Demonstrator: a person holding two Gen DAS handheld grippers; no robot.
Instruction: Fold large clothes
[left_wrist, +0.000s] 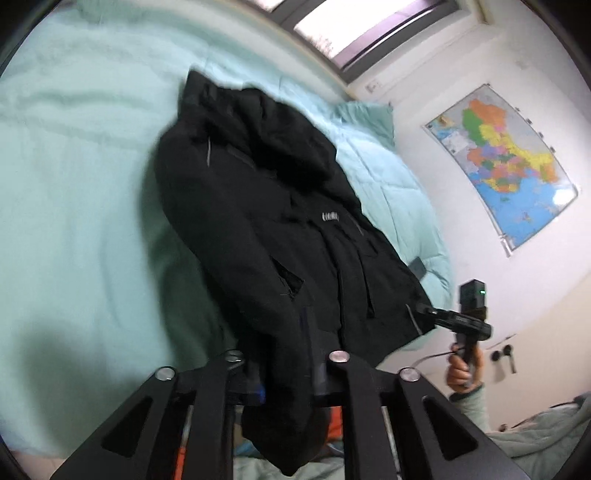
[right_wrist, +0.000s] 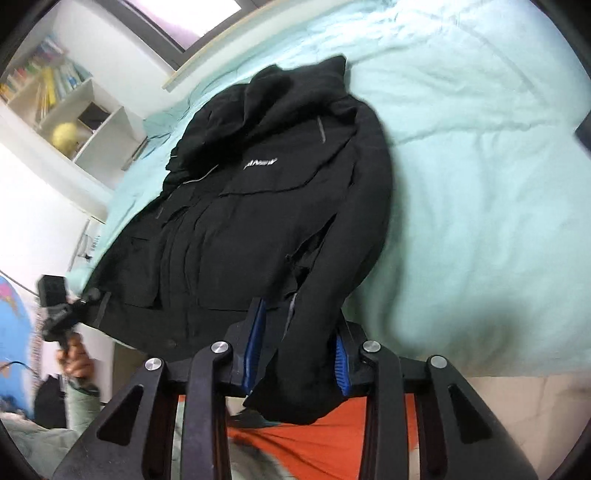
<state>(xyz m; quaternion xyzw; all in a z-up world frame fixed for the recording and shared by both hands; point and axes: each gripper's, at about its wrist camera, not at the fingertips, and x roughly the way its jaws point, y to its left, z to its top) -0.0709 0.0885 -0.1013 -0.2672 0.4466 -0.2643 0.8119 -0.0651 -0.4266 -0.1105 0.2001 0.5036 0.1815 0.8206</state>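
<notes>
A black hooded jacket (left_wrist: 266, 206) lies front up on a pale green bed (left_wrist: 74, 192), hood toward the window. My left gripper (left_wrist: 284, 373) is shut on the jacket's near sleeve or hem corner, the cloth hanging down between its fingers. In the right wrist view the jacket (right_wrist: 258, 206) fills the middle, and my right gripper (right_wrist: 295, 354) is shut on a sleeve end that droops over its blue-padded fingers (right_wrist: 341, 354). The other gripper shows at the jacket's far hem corner in each view (left_wrist: 458, 317) (right_wrist: 70, 306), held by a hand.
A pale green quilt (left_wrist: 388, 177) lies beside the jacket by the wall. A map (left_wrist: 502, 162) hangs on the wall. A white bookshelf (right_wrist: 62, 110) stands past the bed. Orange cloth (right_wrist: 325, 435) lies below the bed's edge.
</notes>
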